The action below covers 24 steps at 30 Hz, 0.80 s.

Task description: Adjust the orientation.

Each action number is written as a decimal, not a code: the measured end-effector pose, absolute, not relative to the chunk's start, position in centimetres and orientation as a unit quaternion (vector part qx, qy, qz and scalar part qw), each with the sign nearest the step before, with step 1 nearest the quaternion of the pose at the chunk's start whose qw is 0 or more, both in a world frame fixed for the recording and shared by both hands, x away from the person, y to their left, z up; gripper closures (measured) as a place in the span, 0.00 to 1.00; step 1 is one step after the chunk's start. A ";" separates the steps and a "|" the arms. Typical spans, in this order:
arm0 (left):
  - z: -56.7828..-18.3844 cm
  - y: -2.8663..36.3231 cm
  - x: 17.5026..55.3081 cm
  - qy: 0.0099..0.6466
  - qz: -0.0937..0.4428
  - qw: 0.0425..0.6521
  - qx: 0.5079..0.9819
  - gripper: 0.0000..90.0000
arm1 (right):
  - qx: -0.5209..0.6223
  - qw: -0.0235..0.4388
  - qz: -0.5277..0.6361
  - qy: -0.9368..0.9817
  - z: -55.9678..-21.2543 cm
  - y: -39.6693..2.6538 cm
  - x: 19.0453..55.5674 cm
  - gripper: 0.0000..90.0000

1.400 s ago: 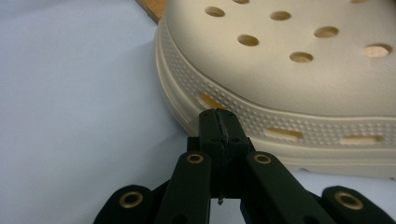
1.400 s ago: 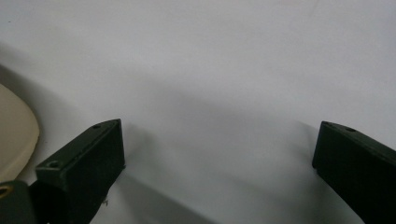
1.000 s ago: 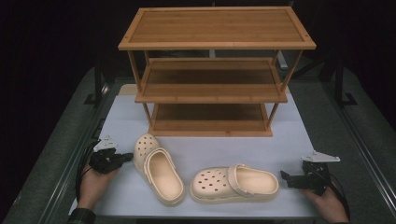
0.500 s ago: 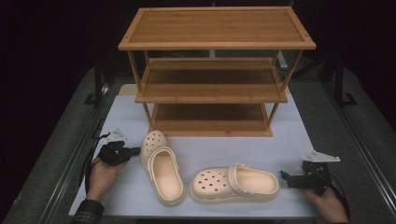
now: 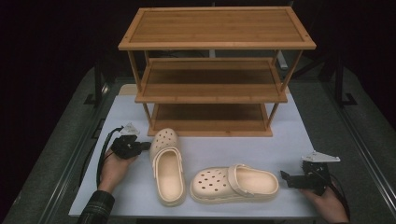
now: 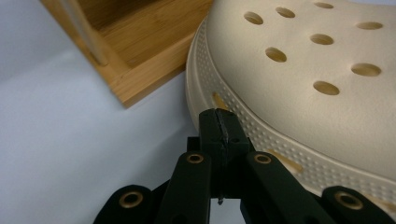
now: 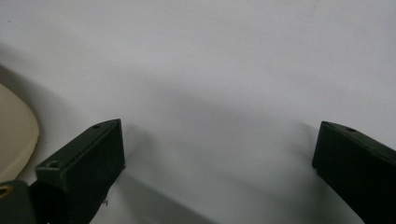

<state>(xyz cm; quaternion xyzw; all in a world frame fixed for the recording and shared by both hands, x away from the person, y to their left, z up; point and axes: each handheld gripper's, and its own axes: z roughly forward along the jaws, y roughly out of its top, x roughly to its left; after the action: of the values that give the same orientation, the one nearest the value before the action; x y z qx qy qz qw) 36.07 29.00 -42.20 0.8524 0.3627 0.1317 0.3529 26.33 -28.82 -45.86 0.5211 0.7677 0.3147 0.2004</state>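
Two cream clogs lie on the white mat in front of a wooden rack. The left clog points its toe at the rack. The right clog lies crosswise, heel to the right. My left gripper is shut with nothing between its jaws. Its tips press against the dotted side rim of the left clog's toe. My right gripper rests low on the mat just right of the right clog's heel. It stands wide open, and the heel edge shows left of its jaws.
The rack has three bamboo shelves, and its bottom corner sits close to the left clog's toe. The white mat lies on a grey table with dark rails along both sides. Bare mat stretches between the right clog and the rack.
My left gripper has moved right and forward against the left clog's toe, and the toe has swung right toward the rack. The right gripper and right clog have stayed put.
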 end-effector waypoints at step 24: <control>-42.2 25.8 37.7 0.343 0.127 0.358 0.859 1.00 | 0.521 0.201 0.315 0.768 -45.9 -28.8 26.3 0.02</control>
<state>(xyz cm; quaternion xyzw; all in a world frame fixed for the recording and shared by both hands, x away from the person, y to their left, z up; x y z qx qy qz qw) 37.72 25.78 -42.23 0.8592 0.3429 0.1267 0.3579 26.32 -28.83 -45.87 0.5208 0.7675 0.3154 0.2006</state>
